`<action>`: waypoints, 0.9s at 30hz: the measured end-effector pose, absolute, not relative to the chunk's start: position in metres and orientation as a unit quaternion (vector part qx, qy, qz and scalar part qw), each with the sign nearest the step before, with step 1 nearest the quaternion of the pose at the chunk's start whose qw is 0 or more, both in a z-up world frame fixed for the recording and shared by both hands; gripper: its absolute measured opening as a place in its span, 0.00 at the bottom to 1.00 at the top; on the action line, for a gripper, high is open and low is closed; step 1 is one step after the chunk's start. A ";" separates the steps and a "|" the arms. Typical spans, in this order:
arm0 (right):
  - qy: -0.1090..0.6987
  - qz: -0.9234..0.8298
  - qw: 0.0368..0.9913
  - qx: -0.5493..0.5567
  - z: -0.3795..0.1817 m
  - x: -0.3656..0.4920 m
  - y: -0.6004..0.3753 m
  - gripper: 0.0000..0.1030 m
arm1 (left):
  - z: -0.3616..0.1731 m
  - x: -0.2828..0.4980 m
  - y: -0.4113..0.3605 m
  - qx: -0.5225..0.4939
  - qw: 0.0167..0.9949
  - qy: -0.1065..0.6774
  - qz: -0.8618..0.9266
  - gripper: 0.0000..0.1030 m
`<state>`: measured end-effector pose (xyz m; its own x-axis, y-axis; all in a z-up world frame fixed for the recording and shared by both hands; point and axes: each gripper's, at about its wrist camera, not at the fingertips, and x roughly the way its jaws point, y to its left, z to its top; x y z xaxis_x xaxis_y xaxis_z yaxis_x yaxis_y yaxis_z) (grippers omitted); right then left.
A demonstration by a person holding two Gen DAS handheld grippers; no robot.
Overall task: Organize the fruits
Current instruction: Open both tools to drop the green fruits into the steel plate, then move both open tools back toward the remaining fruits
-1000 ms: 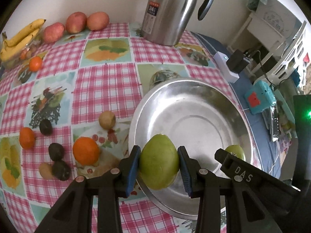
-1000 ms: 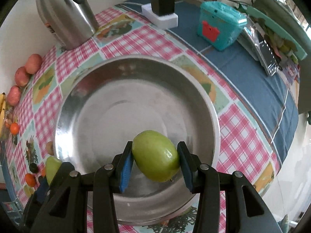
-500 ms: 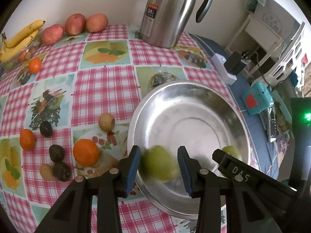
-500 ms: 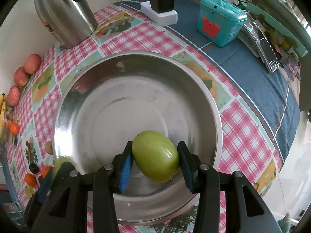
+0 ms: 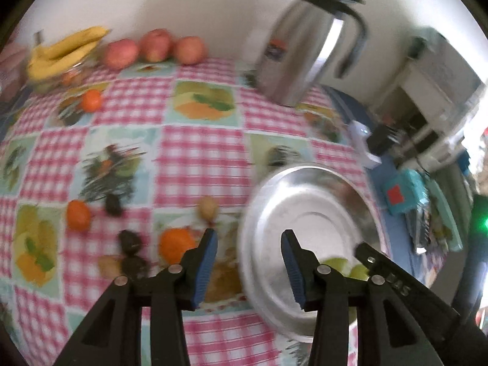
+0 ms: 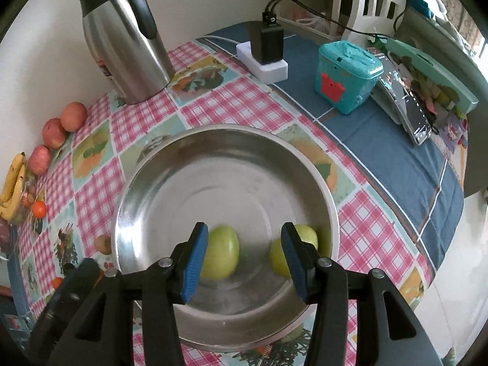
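Note:
A steel bowl [image 6: 170, 183] sits on the checked tablecloth. Two green fruits lie in it, one [image 6: 221, 256] at the near left and one [image 6: 306, 238] at the near right, partly behind my right finger. My right gripper [image 6: 244, 256] is open and empty above the bowl's near side. My left gripper [image 5: 248, 262] is open and empty over the bowl's left rim [image 5: 244, 244]. An orange [image 5: 175, 244], dark fruits [image 5: 129, 241], a small brown fruit [image 5: 208, 209] and a tangerine [image 5: 78, 215] lie left of the bowl.
A steel kettle [image 6: 122, 39] stands behind the bowl. Red apples [image 5: 154, 48], bananas [image 5: 64, 52] and a tangerine [image 5: 91, 100] lie at the table's far left. A white power strip [image 6: 263, 62], a teal box [image 6: 346, 76] and a phone [image 6: 405, 103] lie on the blue cloth at right.
Both grippers have opened and dropped their green fruits into the bowl. Both have lifted back; the left one has swung left, its view blurred.

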<state>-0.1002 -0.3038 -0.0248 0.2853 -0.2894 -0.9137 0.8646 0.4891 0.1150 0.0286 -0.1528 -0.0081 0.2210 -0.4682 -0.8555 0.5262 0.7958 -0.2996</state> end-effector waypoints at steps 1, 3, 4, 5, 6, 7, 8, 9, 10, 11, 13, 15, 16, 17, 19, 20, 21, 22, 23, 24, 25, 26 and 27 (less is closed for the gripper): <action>0.455 -0.389 0.735 0.318 -0.027 -0.098 -0.304 0.50 | -0.010 0.033 -0.147 0.029 0.784 0.544 -0.297 0.46; 0.465 -0.380 0.734 0.317 -0.031 -0.094 -0.301 0.50 | -0.017 0.043 -0.133 0.031 0.788 0.560 -0.254 0.46; 0.470 -0.375 0.734 0.314 -0.033 -0.092 -0.299 0.49 | -0.020 0.048 -0.126 0.027 0.787 0.567 -0.239 0.46; 0.475 -0.370 0.736 0.308 -0.033 -0.088 -0.295 0.49 | -0.023 0.053 -0.117 0.019 0.787 0.574 -0.226 0.46; 0.477 -0.366 0.738 0.304 -0.033 -0.086 -0.292 0.49 | -0.026 0.059 -0.109 0.012 0.787 0.578 -0.215 0.46; 0.479 -0.359 0.742 0.301 -0.033 -0.083 -0.288 0.49 | -0.028 0.062 -0.102 0.008 0.788 0.581 -0.206 0.46; 0.480 -0.350 0.746 0.300 -0.033 -0.081 -0.285 0.49 | -0.029 0.066 -0.093 0.003 0.790 0.582 -0.193 0.46; 0.482 -0.340 0.750 0.300 -0.033 -0.077 -0.281 0.49 | -0.028 0.069 -0.086 -0.001 0.792 0.583 -0.183 0.46; 0.484 -0.333 0.753 0.298 -0.033 -0.074 -0.277 0.49 | -0.028 0.072 -0.081 -0.003 0.794 0.582 -0.176 0.46; 0.486 -0.326 0.757 0.291 -0.032 -0.070 -0.272 0.49 | -0.027 0.074 -0.074 -0.005 0.797 0.580 -0.167 0.46; 0.488 -0.319 0.763 0.280 -0.030 -0.064 -0.263 0.49 | -0.024 0.078 -0.065 -0.008 0.802 0.576 -0.157 0.46; 0.488 -0.306 0.770 0.275 -0.027 -0.058 -0.255 0.49 | -0.020 0.080 -0.056 -0.013 0.807 0.572 -0.147 0.46; 0.488 -0.298 0.774 0.273 -0.026 -0.055 -0.251 0.49 | -0.018 0.082 -0.051 -0.016 0.809 0.570 -0.144 0.46; 0.487 -0.293 0.777 0.271 -0.025 -0.052 -0.247 0.49 | -0.015 0.083 -0.048 -0.018 0.810 0.569 -0.142 0.46; 0.488 -0.287 0.781 0.263 -0.024 -0.049 -0.241 0.52 | -0.014 0.086 -0.043 -0.020 0.811 0.567 -0.140 0.47; 0.489 -0.286 0.782 0.260 -0.024 -0.047 -0.239 0.56 | -0.014 0.087 -0.043 -0.019 0.812 0.567 -0.139 0.52; 0.489 -0.283 0.783 0.258 -0.025 -0.046 -0.237 0.58 | -0.014 0.087 -0.042 -0.019 0.812 0.567 -0.137 0.59; 0.489 -0.281 0.784 0.258 -0.025 -0.046 -0.237 0.61 | -0.015 0.088 -0.042 -0.018 0.811 0.568 -0.136 0.62; 0.489 -0.281 0.785 0.258 -0.026 -0.046 -0.236 0.68 | -0.016 0.087 -0.043 -0.019 0.811 0.569 -0.136 0.70; 0.488 -0.282 0.785 0.258 -0.027 -0.047 -0.236 0.73 | -0.017 0.088 -0.043 -0.019 0.810 0.570 -0.137 0.79; 0.486 -0.285 0.786 0.257 -0.027 -0.047 -0.236 0.85 | -0.018 0.088 -0.043 -0.019 0.810 0.570 -0.139 0.83; 0.483 -0.288 0.786 0.256 -0.028 -0.049 -0.237 0.94 | -0.018 0.087 -0.044 -0.017 0.811 0.567 -0.141 0.89; 0.482 -0.292 0.785 0.256 -0.028 -0.049 -0.238 0.96 | -0.018 0.087 -0.045 -0.012 0.814 0.563 -0.141 0.96</action>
<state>-0.0493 -0.2379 -0.0281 0.3645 -0.2122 -0.9067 0.7058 0.6981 0.1204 0.0869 -0.0447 -0.0184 0.3258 -0.2438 -0.9134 0.2160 0.9598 -0.1792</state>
